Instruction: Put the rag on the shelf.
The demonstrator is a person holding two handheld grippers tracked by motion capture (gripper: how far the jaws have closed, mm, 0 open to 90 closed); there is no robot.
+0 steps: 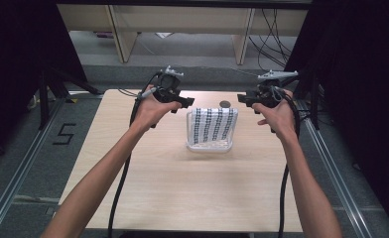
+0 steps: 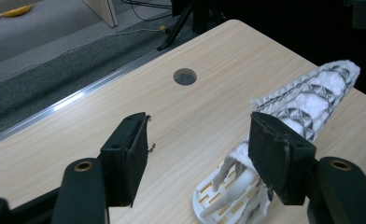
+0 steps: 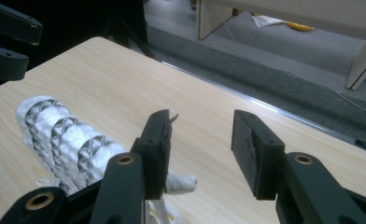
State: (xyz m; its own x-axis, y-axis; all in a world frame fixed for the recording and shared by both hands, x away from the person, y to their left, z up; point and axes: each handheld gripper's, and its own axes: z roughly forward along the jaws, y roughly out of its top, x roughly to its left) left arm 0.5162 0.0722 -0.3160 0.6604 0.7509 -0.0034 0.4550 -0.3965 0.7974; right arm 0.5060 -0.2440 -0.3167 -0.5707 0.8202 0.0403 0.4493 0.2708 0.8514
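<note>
White rack (image 1: 209, 146) draped with a patterned cloth (image 1: 211, 123), mid-table.

The cloth is white with 4 dark vertical bands of small repeated marks (a textured, quilted-looking weave in the gripper views (image 2: 312, 95) (image 3: 64, 135)). It hangs upright over the slotted white plastic rack (image 2: 218, 196), which sits flat on the light wooden table (image 1: 182, 188), just in front of a round hole (image 1: 225, 104).

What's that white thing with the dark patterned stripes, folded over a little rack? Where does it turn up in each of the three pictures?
High view: the patterned cloth hangs on the white rack at the table's middle, between both grippers.
Left gripper view: it runs along the right side, behind the right-hand jaw.
Right gripper view: it lies at lower left, beside the left-hand jaw.
Shared landmark: the light wooden table beneath it.
</note>
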